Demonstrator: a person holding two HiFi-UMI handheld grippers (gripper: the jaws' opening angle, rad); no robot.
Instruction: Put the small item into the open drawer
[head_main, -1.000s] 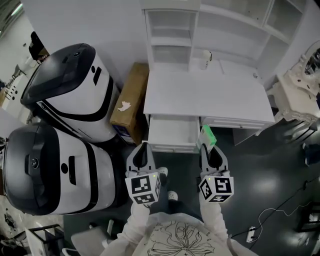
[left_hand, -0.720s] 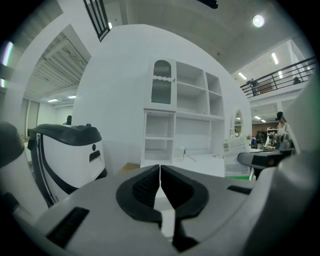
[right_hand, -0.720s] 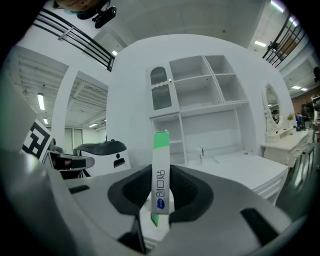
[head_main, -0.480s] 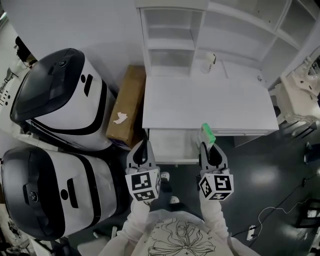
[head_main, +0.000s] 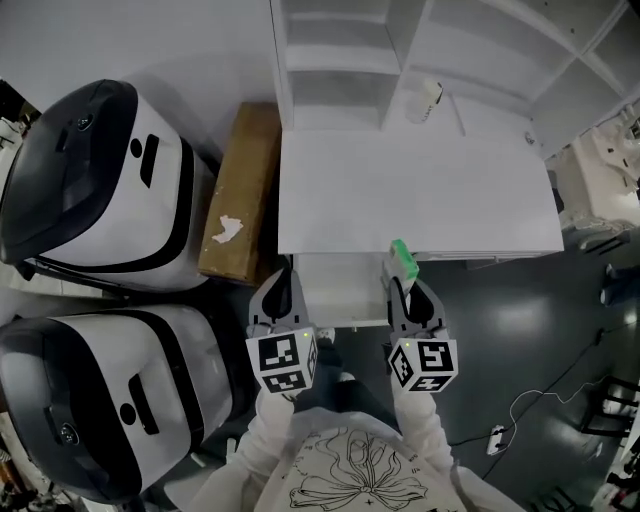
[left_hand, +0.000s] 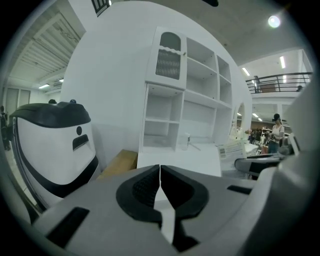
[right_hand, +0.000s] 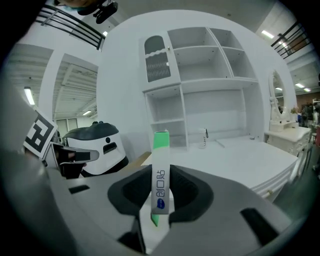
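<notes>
The small item is a slim green and white box, standing upright in the jaws of my right gripper. That gripper is shut on the box, whose green end sticks up past the pads. The box hangs at the front edge of the white desk, over the right end of the open drawer. My left gripper hovers at the drawer's left end. In the left gripper view it is shut, with nothing between its pads.
Two large white and black machines stand left of the desk, with a brown cardboard box between them and it. A white bottle stands at the desk's back, under the shelves. A cable and plug strip lie on the dark floor at right.
The view has moved closer over the desk, so the desktop now hides more of the drawer. Both grippers kept side by side, and the right one still holds the box.
</notes>
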